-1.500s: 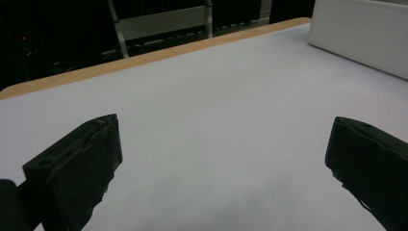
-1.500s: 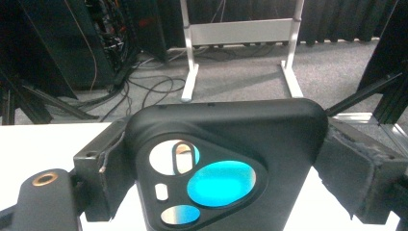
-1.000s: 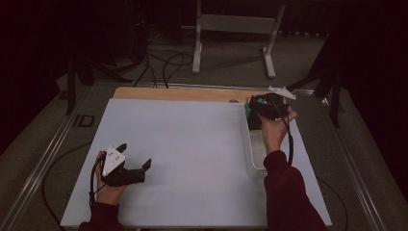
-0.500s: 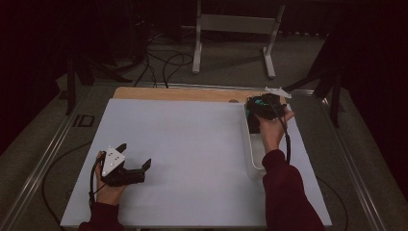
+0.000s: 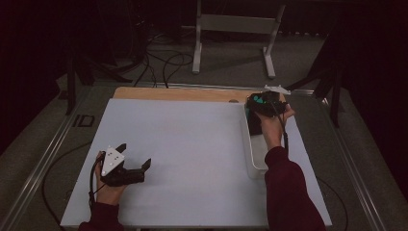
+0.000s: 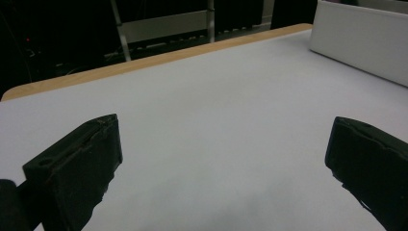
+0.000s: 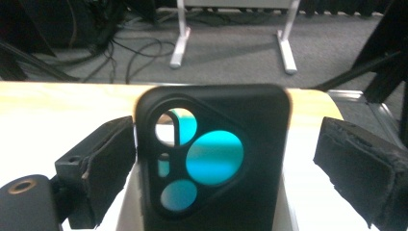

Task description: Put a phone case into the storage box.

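At the table's near edge, around seven o'clock in the high view, the left gripper [image 5: 136, 168] rests low on the pale tabletop [image 5: 183, 144], its jaws spread wide with nothing but bare surface between them. It points toward two o'clock, where the white bin's [image 6: 358, 43] side wall stands well apart across the sheet.

Farther out, at roughly two o'clock, the right gripper [image 5: 260, 103] hovers over the far end of the narrow white bin [image 5: 248, 144] that runs along the table's right side. A black phone case [image 7: 211, 154] stands upright between its jaws, camera cut-outs facing the lens and showing teal through the openings. The jaws have just been opening. The left pad sits just beside or touching the case's edge, and which of the two cannot be told. The right pad stands clear of the case with a visible gap, so the case looks released rather than pinched. Its lower end dips out of sight between the bin's white walls.

The case's long axis runs twelve to six in the right gripper view, straight up from the bin and dead centre between the jaws. The right hand [image 5: 272, 127] is by far the nearer of the two. Any re-grip would likely mean closing straight in from three and nine o'clock.

Beyond the table's wooden far edge [image 5: 173, 94], a metal stand [image 5: 233, 29] and loose cables [image 5: 163, 62] lie on the dark floor.
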Demonstrator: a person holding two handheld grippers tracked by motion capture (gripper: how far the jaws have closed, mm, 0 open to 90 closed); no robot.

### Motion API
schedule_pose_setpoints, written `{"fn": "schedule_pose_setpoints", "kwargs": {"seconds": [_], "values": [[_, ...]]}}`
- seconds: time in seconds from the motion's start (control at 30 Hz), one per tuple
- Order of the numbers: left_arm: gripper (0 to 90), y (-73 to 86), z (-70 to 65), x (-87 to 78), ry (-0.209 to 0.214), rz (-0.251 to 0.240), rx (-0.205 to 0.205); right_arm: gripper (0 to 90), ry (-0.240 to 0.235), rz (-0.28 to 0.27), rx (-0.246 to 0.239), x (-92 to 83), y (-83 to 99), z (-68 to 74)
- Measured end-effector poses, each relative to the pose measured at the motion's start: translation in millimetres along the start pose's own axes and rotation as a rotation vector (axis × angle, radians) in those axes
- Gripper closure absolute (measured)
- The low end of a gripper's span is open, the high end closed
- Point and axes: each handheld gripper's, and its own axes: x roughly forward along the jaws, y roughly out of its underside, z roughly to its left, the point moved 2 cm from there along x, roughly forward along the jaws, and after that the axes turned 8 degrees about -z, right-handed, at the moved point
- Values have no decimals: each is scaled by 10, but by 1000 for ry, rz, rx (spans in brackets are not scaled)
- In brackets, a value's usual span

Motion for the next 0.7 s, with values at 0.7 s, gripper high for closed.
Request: {"fn": "schedule_pose_setpoints", "kwargs": {"seconds": [0.7], "values": [[0,-5,17,-8,-8,1,-3,73,-122,-65,46,-318,-31,90]]}}
